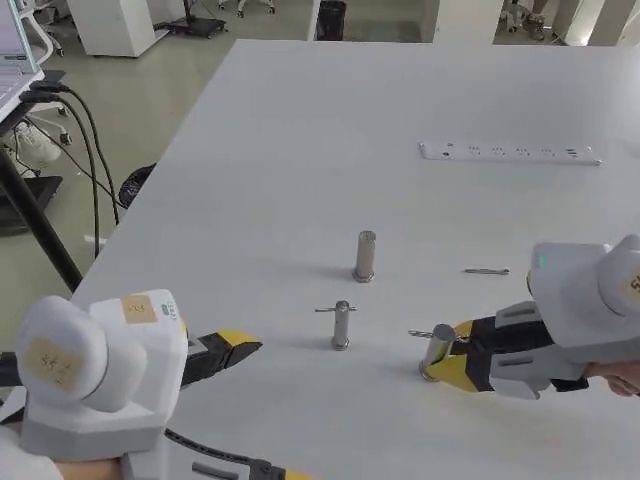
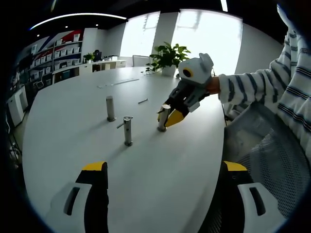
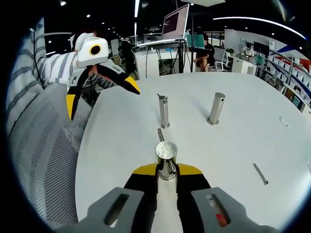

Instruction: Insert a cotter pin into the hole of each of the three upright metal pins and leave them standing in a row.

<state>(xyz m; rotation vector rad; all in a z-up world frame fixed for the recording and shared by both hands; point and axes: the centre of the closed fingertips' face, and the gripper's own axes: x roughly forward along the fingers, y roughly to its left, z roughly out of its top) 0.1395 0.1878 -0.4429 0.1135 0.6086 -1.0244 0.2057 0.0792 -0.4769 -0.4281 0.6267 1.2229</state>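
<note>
Three upright metal pins stand on the white table (image 1: 280,150). The far pin (image 1: 365,256) (image 3: 216,108) is bare. A cotter pin crosses the top of the middle pin (image 1: 341,325) (image 3: 164,110). My right gripper (image 1: 443,355) (image 3: 166,171) is shut on the base of the third pin (image 1: 438,338) (image 3: 166,151), and a cotter pin (image 1: 420,333) (image 3: 160,134) sticks out near its top. A loose cotter pin (image 1: 486,271) (image 3: 260,173) lies flat behind it. My left gripper (image 1: 262,408) (image 2: 165,167) hovers open at the near left, holding nothing.
A white power strip (image 1: 510,153) lies at the back right of the table. The table's left edge runs diagonally past black cables (image 1: 90,160) and a desk leg on the floor. A mesh chair (image 2: 262,141) sits beside the person's striped sleeve (image 2: 262,87).
</note>
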